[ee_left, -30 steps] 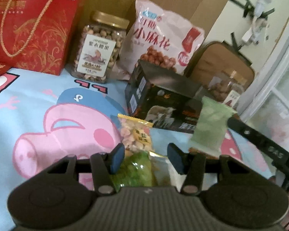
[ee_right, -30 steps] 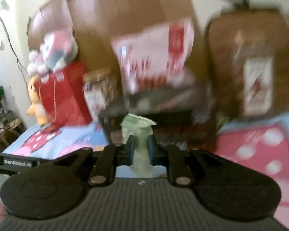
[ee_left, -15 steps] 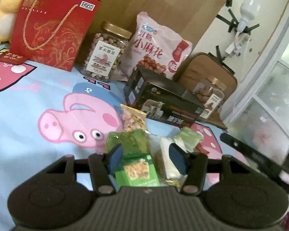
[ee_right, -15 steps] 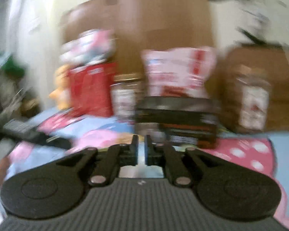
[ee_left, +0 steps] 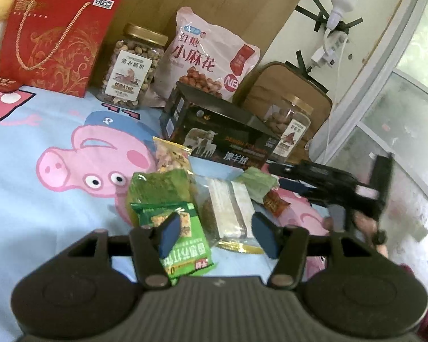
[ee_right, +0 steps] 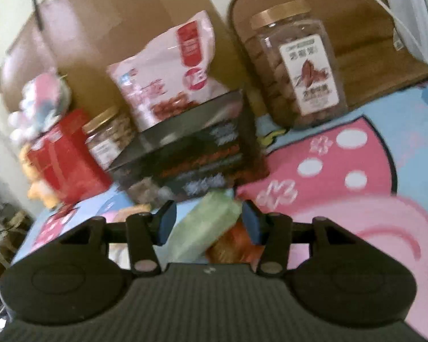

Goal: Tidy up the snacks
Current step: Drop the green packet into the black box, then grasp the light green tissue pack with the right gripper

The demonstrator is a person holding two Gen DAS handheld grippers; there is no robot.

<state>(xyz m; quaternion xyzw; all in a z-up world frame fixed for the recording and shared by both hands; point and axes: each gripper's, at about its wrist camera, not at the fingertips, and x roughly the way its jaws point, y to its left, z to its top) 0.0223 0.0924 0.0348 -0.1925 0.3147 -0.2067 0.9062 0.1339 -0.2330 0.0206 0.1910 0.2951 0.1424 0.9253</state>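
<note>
The left gripper [ee_left: 215, 235] had its blue-padded fingers [ee_left: 168, 235] spread wide with nothing between them, hovering over the near edge of a small heap of snack packets. The landmark for everything was the dark box [ee_left: 216, 135] printed with sheep, which lay flat on the cartoon pig sheet [ee_left: 42, 199]. Just in front of that box the heap ran toward the camera: a yellow-topped nut packet [ee_left: 172, 156] touching the box's front edge, a translucent green packet [ee_left: 159, 186] nearer, a bright green bar packet [ee_left: 182, 239] nearest and partly under the left finger, and a clear packet of pale bars [ee_left: 231, 208] beside it. To the right of these, still in front of the box, lay a pale green packet [ee_left: 256, 183] and a small red-orange packet [ee_left: 275, 203]. The right gripper [ee_right: 209, 221] also stood open, its pads on either side of the pale green packet [ee_right: 205, 225] without clearly pressing it; motion blur hid any contact. Behind the box stood a pink bag [ee_left: 208, 59], a nut jar [ee_left: 132, 65] and a red gift bag [ee_left: 54, 37] to its left, and a second jar [ee_left: 291, 131] to its right. Left of the box and heap the sheet was open.
</note>
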